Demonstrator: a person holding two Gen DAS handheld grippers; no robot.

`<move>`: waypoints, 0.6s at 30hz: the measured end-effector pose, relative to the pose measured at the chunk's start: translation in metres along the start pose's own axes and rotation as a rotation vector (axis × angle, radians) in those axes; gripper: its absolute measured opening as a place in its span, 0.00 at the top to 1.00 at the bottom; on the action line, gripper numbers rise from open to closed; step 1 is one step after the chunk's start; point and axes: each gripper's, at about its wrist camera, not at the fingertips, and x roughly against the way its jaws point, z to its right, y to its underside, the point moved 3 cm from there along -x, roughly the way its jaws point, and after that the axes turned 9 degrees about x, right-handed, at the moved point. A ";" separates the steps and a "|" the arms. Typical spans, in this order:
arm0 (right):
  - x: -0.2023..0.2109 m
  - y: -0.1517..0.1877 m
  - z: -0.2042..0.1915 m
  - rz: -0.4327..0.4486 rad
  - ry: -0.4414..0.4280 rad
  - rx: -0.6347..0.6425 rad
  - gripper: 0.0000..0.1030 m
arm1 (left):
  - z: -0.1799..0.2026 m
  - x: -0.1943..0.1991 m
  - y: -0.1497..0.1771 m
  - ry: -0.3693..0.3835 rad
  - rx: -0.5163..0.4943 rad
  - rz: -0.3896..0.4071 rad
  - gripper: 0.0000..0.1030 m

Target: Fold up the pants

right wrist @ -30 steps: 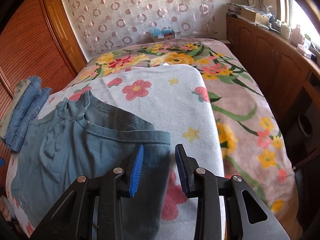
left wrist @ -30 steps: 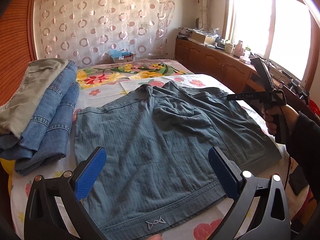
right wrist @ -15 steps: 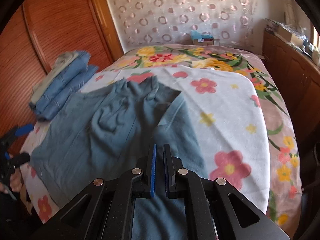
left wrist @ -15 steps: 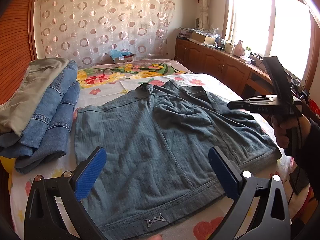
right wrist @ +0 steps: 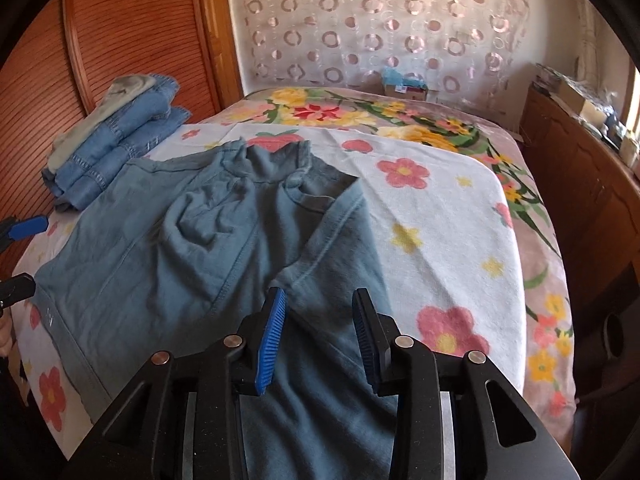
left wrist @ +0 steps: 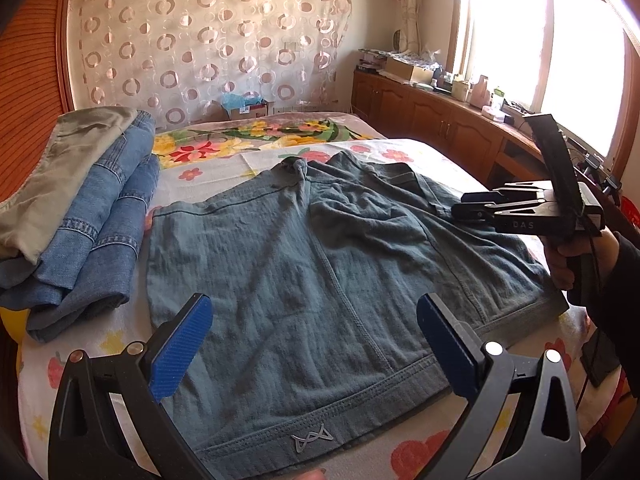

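While pants point(left wrist: 320, 272) lie flat, bed point(right wrist: 460, 240) beside them shows bare.

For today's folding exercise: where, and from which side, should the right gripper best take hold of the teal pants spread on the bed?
Probably the hem edge of the teal pants lying just ahead of the open right gripper, approached from the bed's near side; that edge lies flat, free and unobstructed.

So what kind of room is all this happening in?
Most likely a home bedroom: a bed under a floral blanket, a patterned curtain behind it, and wooden cabinets beneath a sunny window.
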 end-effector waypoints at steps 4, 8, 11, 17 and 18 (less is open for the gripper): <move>-0.021 -0.012 -0.001 -0.050 0.014 0.073 0.65 | 0.001 -0.003 0.002 -0.004 -0.003 -0.013 0.01; -0.013 -0.019 0.017 -0.021 0.044 0.040 0.95 | 0.001 -0.003 0.004 -0.006 -0.003 -0.016 0.01; -0.007 -0.028 0.049 0.016 0.124 -0.056 0.95 | 0.000 -0.004 0.005 -0.008 0.001 -0.017 0.01; -0.024 -0.026 0.119 -0.049 0.249 -0.198 0.95 | -0.005 -0.003 0.006 -0.006 0.014 -0.020 0.01; -0.030 -0.024 0.128 -0.075 0.274 -0.214 0.94 | -0.006 -0.003 0.007 -0.006 0.014 -0.020 0.01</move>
